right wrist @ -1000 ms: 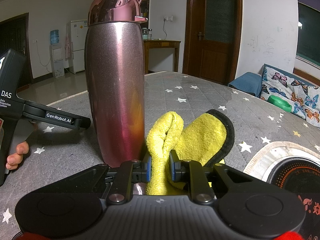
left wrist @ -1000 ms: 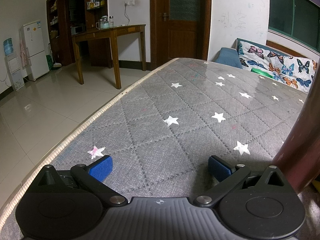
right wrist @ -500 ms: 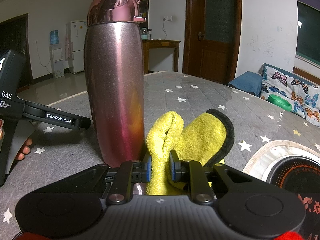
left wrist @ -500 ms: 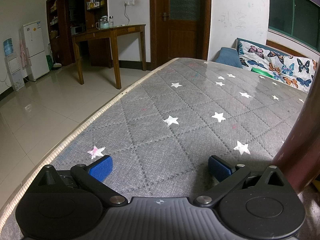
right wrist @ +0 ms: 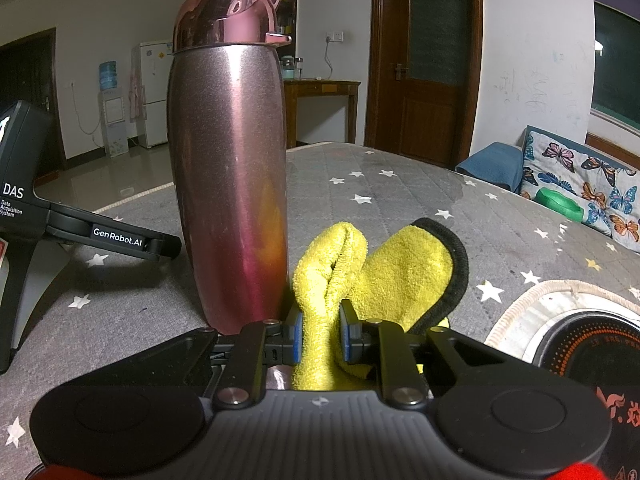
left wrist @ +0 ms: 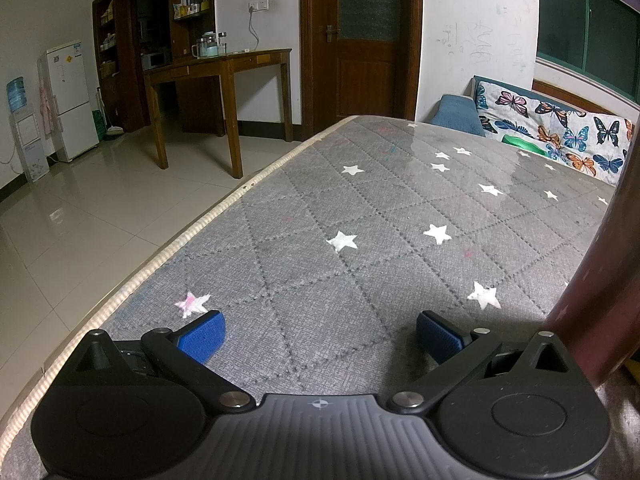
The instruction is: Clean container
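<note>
Two grippers, split roles: right gripper (right wrist: pixel 320 334) clamps yellow cloth (right wrist: pixel 376 264) beside upright pink flask (right wrist: pixel 230 184), ready to wipe; left gripper (left wrist: pixel 320 334) gapes empty, near flask (left wrist: pixel 600 280), likely to steady it.

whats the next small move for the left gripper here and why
Probably swing the left gripper right to close on the bottle. Its jaws are open and empty over the mattress, with the bottle just off its right finger, standing free. The right gripper already grips the yellow cloth beside it, so wiping likely needs the bottle steadied.
</note>
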Demonstrator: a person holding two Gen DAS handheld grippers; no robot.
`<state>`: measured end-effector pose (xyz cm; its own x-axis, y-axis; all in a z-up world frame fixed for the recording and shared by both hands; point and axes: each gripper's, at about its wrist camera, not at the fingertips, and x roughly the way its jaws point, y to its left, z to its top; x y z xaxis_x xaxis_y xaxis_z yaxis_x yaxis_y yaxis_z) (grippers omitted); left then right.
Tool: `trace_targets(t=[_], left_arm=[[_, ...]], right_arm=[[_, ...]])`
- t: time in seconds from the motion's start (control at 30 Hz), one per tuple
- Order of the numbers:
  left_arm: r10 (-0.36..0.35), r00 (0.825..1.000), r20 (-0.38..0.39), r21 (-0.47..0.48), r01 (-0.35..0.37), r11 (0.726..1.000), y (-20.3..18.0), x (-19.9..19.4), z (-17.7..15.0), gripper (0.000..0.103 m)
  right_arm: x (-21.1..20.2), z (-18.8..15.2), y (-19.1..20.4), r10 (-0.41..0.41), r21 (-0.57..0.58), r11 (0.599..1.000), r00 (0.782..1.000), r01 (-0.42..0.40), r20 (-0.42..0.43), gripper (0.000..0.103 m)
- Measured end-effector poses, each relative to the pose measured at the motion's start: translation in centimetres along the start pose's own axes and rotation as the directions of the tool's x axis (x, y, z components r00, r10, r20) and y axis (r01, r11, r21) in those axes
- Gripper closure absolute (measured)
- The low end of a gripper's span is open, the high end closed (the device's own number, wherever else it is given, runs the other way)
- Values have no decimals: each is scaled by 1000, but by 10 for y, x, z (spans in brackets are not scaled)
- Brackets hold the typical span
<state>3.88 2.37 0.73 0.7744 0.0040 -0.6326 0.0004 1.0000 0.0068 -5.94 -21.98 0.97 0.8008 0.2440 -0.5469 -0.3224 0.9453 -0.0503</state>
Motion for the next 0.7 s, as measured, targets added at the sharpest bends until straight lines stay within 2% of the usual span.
trace_targets(t=[0.7], left_arm=[[0, 1000, 0, 0, 0, 1000, 0, 0, 0, 0]], right_arm=[[-2, -2, 4, -2, -4, 1000, 1000, 2, -1, 86]])
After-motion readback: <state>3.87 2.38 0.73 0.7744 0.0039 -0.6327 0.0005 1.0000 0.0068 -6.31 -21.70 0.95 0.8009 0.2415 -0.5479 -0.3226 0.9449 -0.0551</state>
